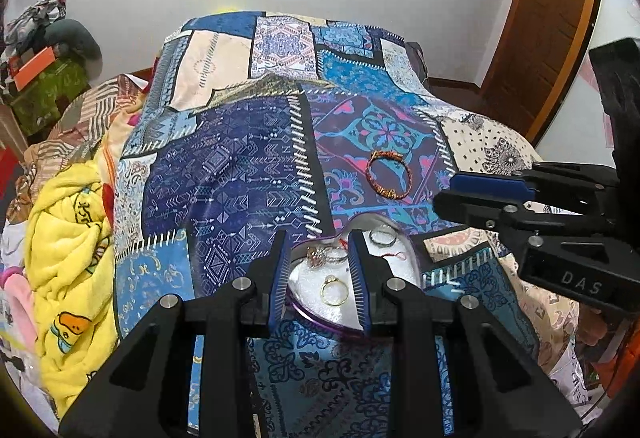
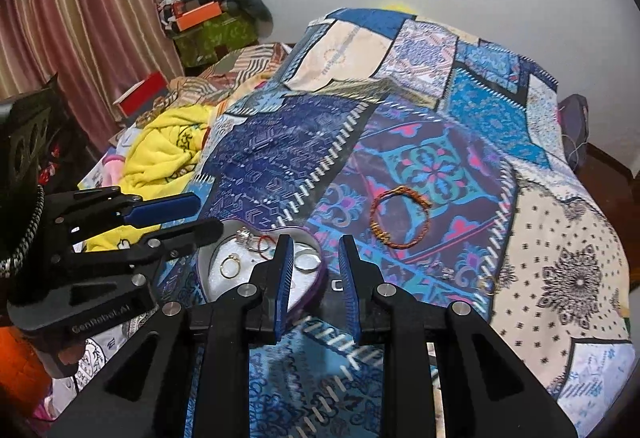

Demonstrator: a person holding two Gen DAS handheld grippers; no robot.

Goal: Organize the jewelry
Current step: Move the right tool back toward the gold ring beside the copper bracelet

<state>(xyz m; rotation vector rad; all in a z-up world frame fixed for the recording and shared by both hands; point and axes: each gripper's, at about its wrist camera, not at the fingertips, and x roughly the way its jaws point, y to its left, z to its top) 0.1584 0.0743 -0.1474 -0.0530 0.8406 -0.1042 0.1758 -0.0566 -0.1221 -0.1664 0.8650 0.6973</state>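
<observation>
A heart-shaped box (image 1: 416,270) with a purple wall and white lining lies on the patterned bedspread; it also shows in the right wrist view (image 2: 320,282). In it lie a gold ring (image 1: 334,290), a stone-set ring (image 1: 318,256), a silver ring (image 1: 382,237) and a red thread loop (image 2: 263,243). An orange-red braided bracelet (image 1: 388,174) lies on the cloth beyond the box, also seen in the right wrist view (image 2: 400,218). My left gripper (image 1: 320,278) is open and empty over the box. My right gripper (image 2: 314,286) is open and empty at the box's right edge. Small silver pieces (image 2: 442,271) lie right of it.
The bedspread (image 1: 240,166) covers a raised bed. A yellow blanket (image 1: 68,250) is heaped at the left. Boxes and clothes (image 2: 200,18) are piled by the wall next to a curtain (image 2: 80,18). A wooden door (image 1: 548,18) stands at the right.
</observation>
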